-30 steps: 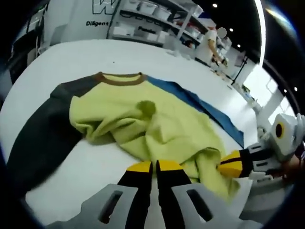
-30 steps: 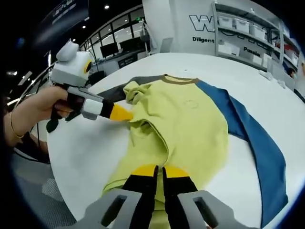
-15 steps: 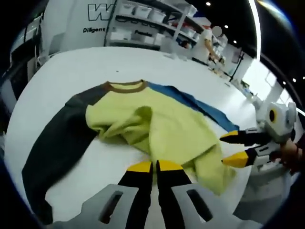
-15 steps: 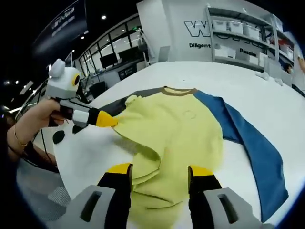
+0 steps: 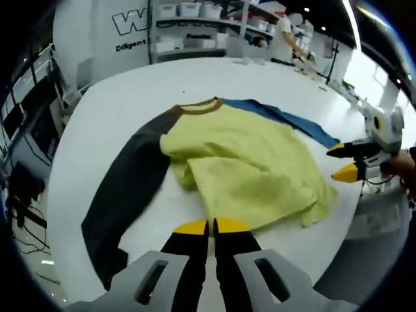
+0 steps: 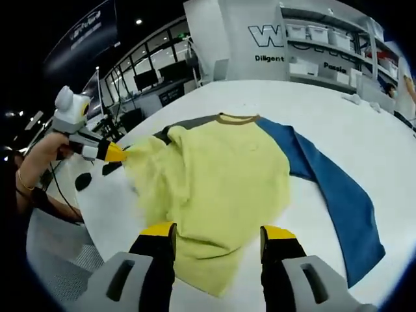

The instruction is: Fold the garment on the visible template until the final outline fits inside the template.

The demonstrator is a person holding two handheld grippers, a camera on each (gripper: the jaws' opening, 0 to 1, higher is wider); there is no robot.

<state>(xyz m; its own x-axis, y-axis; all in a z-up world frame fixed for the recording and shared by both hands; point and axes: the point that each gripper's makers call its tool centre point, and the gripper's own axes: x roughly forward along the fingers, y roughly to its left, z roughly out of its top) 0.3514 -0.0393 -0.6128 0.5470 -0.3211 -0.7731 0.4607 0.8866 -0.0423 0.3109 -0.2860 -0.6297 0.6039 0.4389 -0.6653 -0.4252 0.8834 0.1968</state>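
Garment [image 5: 253, 162] hem hidden between left gripper [image 5: 211, 226] tips.

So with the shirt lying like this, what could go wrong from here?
The left gripper is shut and pressed against a bunched edge of the yellow shirt; whether it grips cloth is unclear, but pulling on could drag the whole shirt rather than fold it.

The right gripper is open and holds nothing, so that side may slide.

The shirt's hem lies close to the table's edge and might slip over it.

The dark sleeve and blue sleeve lie spread wide, still unfolded.
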